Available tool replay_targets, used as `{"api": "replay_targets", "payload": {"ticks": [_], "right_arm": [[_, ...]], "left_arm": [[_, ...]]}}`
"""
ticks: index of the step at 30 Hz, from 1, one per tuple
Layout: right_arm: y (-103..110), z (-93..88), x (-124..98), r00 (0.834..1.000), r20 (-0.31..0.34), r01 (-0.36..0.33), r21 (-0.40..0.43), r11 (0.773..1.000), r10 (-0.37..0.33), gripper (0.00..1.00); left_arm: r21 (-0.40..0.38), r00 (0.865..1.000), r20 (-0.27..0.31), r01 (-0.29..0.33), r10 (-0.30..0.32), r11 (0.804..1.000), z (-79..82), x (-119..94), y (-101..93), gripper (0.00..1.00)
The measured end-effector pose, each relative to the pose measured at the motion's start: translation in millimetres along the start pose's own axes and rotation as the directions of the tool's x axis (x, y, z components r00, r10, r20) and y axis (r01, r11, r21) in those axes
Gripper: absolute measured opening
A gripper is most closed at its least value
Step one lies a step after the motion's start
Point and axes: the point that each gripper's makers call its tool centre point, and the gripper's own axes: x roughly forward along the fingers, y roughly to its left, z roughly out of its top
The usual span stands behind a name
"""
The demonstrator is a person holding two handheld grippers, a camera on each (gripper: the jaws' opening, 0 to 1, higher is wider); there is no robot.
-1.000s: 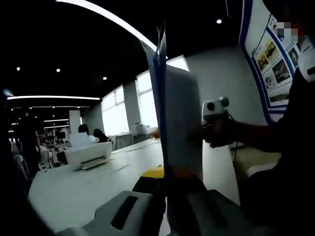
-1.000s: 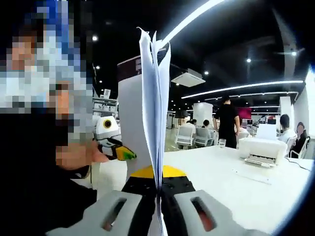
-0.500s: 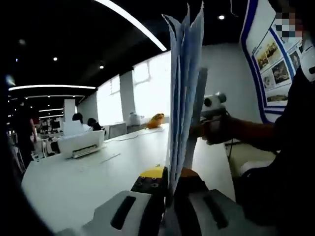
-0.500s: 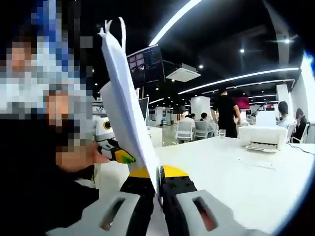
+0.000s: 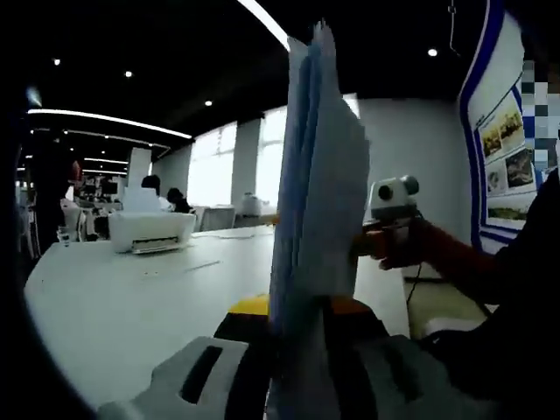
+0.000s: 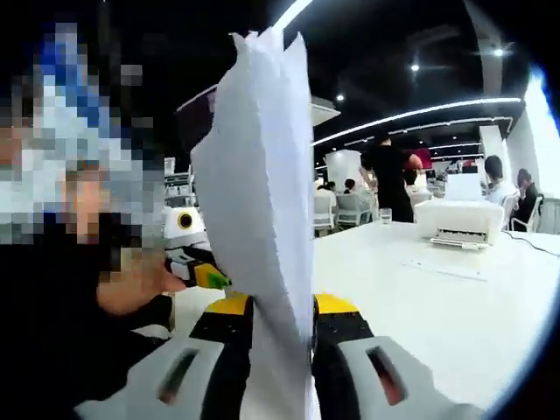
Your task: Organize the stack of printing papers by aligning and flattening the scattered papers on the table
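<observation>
A stack of white printing papers (image 5: pixel 317 175) stands upright on edge above the white table (image 5: pixel 105 306), its sheets fanned a little at the top. My left gripper (image 5: pixel 296 337) is shut on its lower edge. In the right gripper view the same paper stack (image 6: pixel 262 192) rises between the jaws with its broad face turned partly toward the camera, and my right gripper (image 6: pixel 282 328) is shut on it. The right gripper (image 5: pixel 392 199) shows behind the papers in a hand (image 5: pixel 416 249). The left gripper (image 6: pixel 188 234) shows at the left, held by a hand (image 6: pixel 131 289).
A white printer (image 5: pixel 150 229) sits far back on the table, also seen as the printer (image 6: pixel 459 229) in the right gripper view. A person (image 6: pixel 389 179) stands beyond the table (image 6: pixel 437 297), with others seated. A poster wall (image 5: pixel 512 149) is on the right.
The paper stack has turned between the jaws: in the right gripper view it went from edge-on to showing its broad face. Both cameras shifted slightly with the hands.
</observation>
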Motion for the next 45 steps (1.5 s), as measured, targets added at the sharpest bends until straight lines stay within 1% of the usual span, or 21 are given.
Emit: {"api": "replay_targets", "payload": {"ticks": [3, 5, 6, 7, 8, 11, 12, 14, 16, 20, 21, 22, 27, 28, 30, 31, 32, 36, 39, 43, 45], "right_arm": [[-1.5, 6.2, -3.1, 1.000, 0.018, 0.006, -0.002, 1.000, -0.006, 0.16], [-0.7, 7.7, -4.8, 1.000, 0.020, -0.016, 0.008, 1.000, 0.015, 0.09], [-0.3, 8.2, -4.8, 0.999, 0.022, -0.028, 0.018, 0.999, 0.028, 0.01], [1.9, 9.1, -3.9, 0.998, 0.024, -0.051, 0.019, 0.999, 0.051, 0.00], [3.3, 9.2, -2.7, 0.998, 0.021, -0.057, 0.038, 0.998, 0.057, 0.00], [10.6, 18.2, -0.8, 0.997, 0.035, -0.066, 0.001, 0.998, 0.066, 0.00], [7.9, 14.4, -1.5, 0.998, 0.026, -0.058, -0.007, 0.998, 0.058, 0.00], [2.5, 6.8, -2.8, 0.999, 0.008, -0.041, -0.023, 0.999, 0.041, 0.00], [-4.4, -0.8, -4.8, 1.000, 0.000, -0.023, -0.002, 1.000, 0.023, 0.07], [-3.0, -1.6, -8.6, 0.998, 0.031, -0.049, 0.018, 0.999, 0.049, 0.03], [-0.7, -1.5, -7.9, 0.998, 0.026, -0.065, 0.015, 0.998, 0.065, 0.00], [1.4, -1.2, -7.8, 0.997, 0.024, -0.079, 0.017, 0.997, 0.079, 0.00], [-1.7, 8.8, -12.1, 0.997, 0.046, -0.056, -0.024, 0.998, 0.057, 0.00], [-3.5, 5.7, -11.7, 0.998, 0.042, -0.054, -0.022, 0.998, 0.054, 0.00], [-4.5, -7.3, -10.2, 0.998, 0.016, -0.066, -0.004, 0.998, 0.066, 0.00], [-4.3, -9.8, -10.2, 0.997, 0.028, -0.070, 0.006, 0.998, 0.069, 0.00], [-4.0, -7.0, -10.9, 0.995, 0.062, -0.073, 0.024, 0.997, 0.072, 0.00], [-0.7, -6.6, -12.8, 0.996, 0.056, -0.077, 0.022, 0.997, 0.076, 0.00], [5.2, 0.7, -16.9, 0.995, 0.045, -0.085, 0.030, 0.996, 0.084, 0.00], [5.8, 6.1, -23.6, 0.995, 0.031, -0.098, 0.082, 0.992, 0.096, 0.00], [3.1, 4.8, -26.8, 0.995, 0.009, -0.096, 0.152, 0.984, 0.095, 0.00]], "left_arm": [[-0.021, 1.000, 0.003, -0.006, 0.006, 1.000, 4.0, 2.9, 5.7, 0.25], [-0.039, 1.000, -0.010, 0.024, -0.024, 0.999, 2.3, 4.6, 1.7, 0.16], [-0.060, 0.999, -0.019, 0.046, -0.047, 0.997, 1.8, 5.6, -1.4, 0.10], [-0.056, 0.998, -0.018, 0.052, -0.053, 0.997, 3.6, 5.3, -3.1, 0.06], [-0.058, 0.999, -0.016, 0.047, -0.048, 0.997, 5.5, 5.6, -4.3, 0.06], [-0.028, 1.000, 0.002, 0.017, -0.017, 0.999, 13.2, 2.4, -5.2, 0.06], [-0.028, 1.000, 0.003, 0.018, -0.018, 0.999, 13.1, 2.6, -5.3, 0.06], [-0.020, 1.000, -0.020, 0.020, -0.020, 1.000, 2.6, 4.2, -3.3, 0.08], [-0.030, 1.000, -0.011, 0.006, -0.007, 1.000, -1.4, 5.7, 0.9, 0.16], [-0.038, 0.999, -0.013, 0.048, -0.049, 0.998, -4.1, 12.5, -7.9, 0.12], [-0.030, 0.998, -0.025, 0.055, -0.055, 0.998, -6.0, 13.7, -9.2, 0.06], [-0.033, 0.997, -0.028, 0.077, -0.078, 0.996, -5.5, 15.0, -14.6, 0.06], [0.013, 0.997, -0.019, 0.071, -0.071, 0.997, 2.4, 14.8, -19.1, 0.06], [0.015, 0.997, -0.018, 0.070, -0.070, 0.997, 0.5, 14.8, -17.9, 0.06], [0.003, 0.997, -0.033, 0.068, -0.068, 0.998, -11.6, 16.2, -13.8, 0.06], [-0.003, 0.997, -0.023, 0.073, -0.073, 0.997, -13.4, 15.4, -14.0, 0.06], [-0.007, 0.996, -0.002, 0.085, -0.085, 0.996, -11.3, 14.9, -16.1, 0.06], [-0.013, 0.996, -0.004, 0.084, -0.084, 0.996, -9.6, 13.9, -18.3, 0.06], [-0.041, 0.995, -0.019, 0.098, -0.098, 0.994, -1.9, 11.5, -23.8, 0.05], [-0.096, 0.991, -0.040, 0.123, -0.127, 0.988, 4.3, 10.2, -29.6, 0.05], [-0.160, 0.986, -0.068, 0.141, -0.154, 0.977, 2.5, 9.7, -35.1, 0.05]]}}
